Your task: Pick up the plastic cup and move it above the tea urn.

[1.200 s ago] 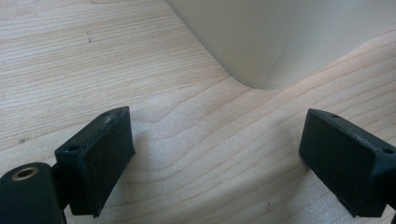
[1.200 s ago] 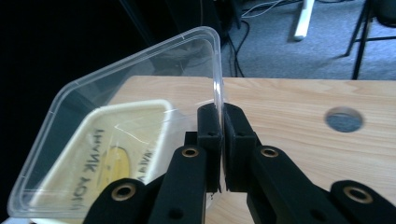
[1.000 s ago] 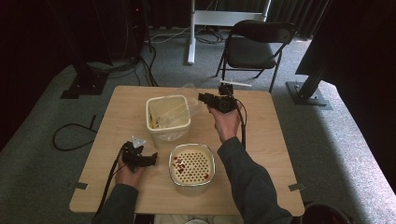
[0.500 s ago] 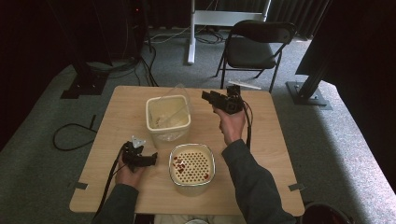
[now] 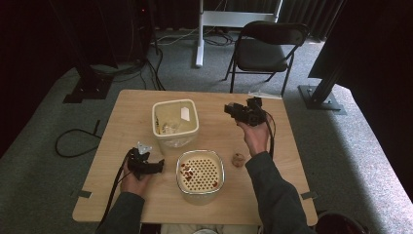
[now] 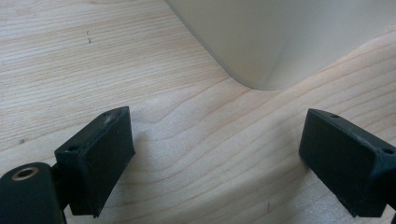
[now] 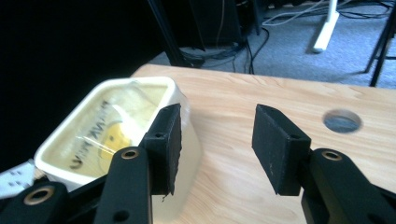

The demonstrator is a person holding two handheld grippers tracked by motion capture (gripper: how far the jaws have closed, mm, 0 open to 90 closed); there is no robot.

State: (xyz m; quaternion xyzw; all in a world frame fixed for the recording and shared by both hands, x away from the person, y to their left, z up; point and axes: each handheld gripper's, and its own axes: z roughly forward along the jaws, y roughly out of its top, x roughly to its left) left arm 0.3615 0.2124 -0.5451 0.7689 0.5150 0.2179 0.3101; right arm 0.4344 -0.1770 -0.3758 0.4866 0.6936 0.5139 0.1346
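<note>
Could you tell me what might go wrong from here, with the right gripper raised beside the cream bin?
The right gripper, jaws just opened and empty, hangs close to the cream bin; a sideways sweep could knock it. The small brown piece lies loose under that forearm, so a sleeve might push it away. The left gripper rests open near the perforated tub and could nudge it.

We see the tall tub (image 5: 175, 122) in the middle of the table (image 5: 122, 122). The low tub (image 5: 200, 173) sits just before it. A small lump (image 5: 238, 159) lies right of the low tub.
</note>
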